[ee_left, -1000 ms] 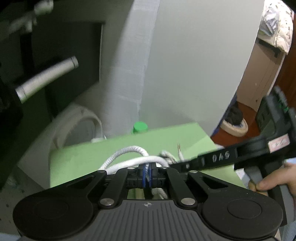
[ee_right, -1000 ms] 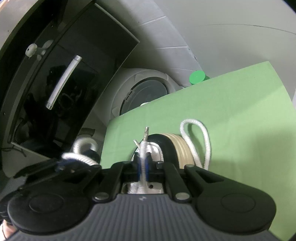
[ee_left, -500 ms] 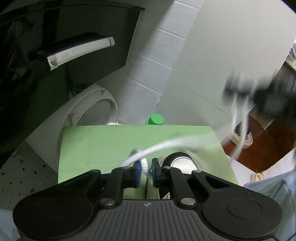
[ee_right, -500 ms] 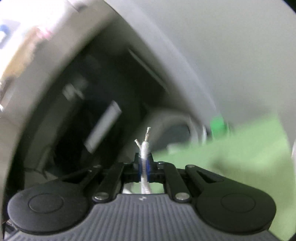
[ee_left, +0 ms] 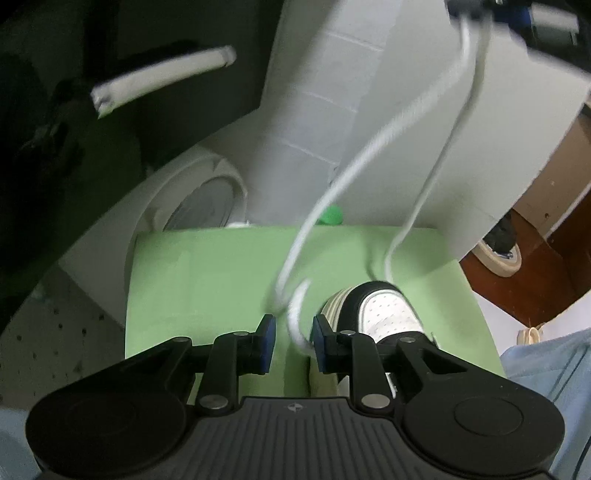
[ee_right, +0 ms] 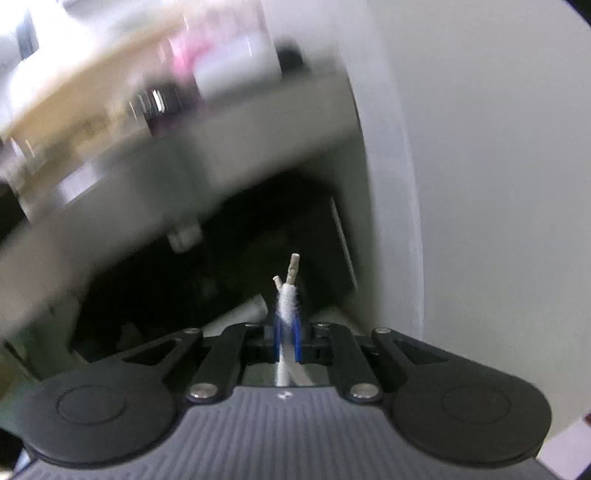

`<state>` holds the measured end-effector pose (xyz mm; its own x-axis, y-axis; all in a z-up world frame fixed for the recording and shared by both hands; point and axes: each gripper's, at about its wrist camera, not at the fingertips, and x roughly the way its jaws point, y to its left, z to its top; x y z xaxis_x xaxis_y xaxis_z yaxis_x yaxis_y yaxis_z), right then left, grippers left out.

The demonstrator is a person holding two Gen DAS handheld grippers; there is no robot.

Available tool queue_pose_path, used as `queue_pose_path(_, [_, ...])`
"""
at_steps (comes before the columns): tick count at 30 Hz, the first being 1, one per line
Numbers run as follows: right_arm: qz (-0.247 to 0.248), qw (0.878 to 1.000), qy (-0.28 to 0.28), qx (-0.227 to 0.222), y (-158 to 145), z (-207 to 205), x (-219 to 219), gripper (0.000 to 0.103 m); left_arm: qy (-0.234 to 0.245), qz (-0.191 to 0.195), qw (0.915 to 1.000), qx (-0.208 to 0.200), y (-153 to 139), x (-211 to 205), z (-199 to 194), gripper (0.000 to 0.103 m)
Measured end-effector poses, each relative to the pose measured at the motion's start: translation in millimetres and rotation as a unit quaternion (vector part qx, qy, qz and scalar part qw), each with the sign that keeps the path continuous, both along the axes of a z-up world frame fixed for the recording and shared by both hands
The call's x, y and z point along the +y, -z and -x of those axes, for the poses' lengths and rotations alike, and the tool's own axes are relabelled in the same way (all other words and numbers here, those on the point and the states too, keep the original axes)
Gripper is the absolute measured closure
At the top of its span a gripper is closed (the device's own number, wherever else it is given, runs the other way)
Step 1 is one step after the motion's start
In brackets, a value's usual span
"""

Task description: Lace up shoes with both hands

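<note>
A black-and-white shoe (ee_left: 384, 314) with a cream sole stands on the green mat (ee_left: 207, 288), just right of my left gripper (ee_left: 293, 338). The left jaws are opening; a loop of the white lace (ee_left: 295, 321) hangs between the blue pads, which do not press on it. Two strands of the lace run up to the right gripper (ee_left: 517, 14), blurred at the top right of the left wrist view. In the right wrist view, my right gripper (ee_right: 288, 332) is shut on both lace ends (ee_right: 287, 302), their tips sticking out above the pads.
A white round appliance (ee_left: 199, 206) and a green cap (ee_left: 332, 216) sit behind the mat. A dark cabinet with a metal handle (ee_left: 162, 77) is at the upper left. A tape roll (ee_left: 502, 254) lies on the brown floor at right, a person's light blue clothing (ee_left: 546, 369) below it.
My left jaws have parted from the lace they pinched. The right gripper has risen with the lace ends, drawing two strands up; its view has swung from the mat to the cabinet.
</note>
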<state>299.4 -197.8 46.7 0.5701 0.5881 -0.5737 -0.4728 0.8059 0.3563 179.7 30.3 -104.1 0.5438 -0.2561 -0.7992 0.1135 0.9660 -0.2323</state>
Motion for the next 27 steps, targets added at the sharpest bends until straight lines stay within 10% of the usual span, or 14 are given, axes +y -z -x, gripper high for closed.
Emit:
queue_pose_path(3, [0.000, 0.997, 0.023, 0.068, 45, -6, -1, 0.060, -0.015, 0.013, 0.9982, 0.057, 16, 7, -6, 0.071])
queue_pose_path(7, [-0.022, 0.991, 0.067, 0.116, 83, -13, -18, 0.055, -0.057, 0.051, 0.9919, 0.102, 30, 23, -11, 0.071])
queue_pose_path(21, [0.049, 0.985, 0.084, 0.140, 161, 6, -49, 0.044, -0.105, 0.060, 0.9915, 0.047, 10, 36, -12, 0.067])
queue_pose_path(24, [0.048, 0.984, 0.098, 0.144, 175, 5, -53, 0.051, -0.092, 0.053, 0.9935, 0.042, 8, 32, -12, 0.067])
queue_pose_path(27, [0.031, 0.982, 0.097, 0.161, 183, 11, -66, 0.098, -0.090, 0.053, 0.9935, 0.046, 9, 32, -13, 0.067])
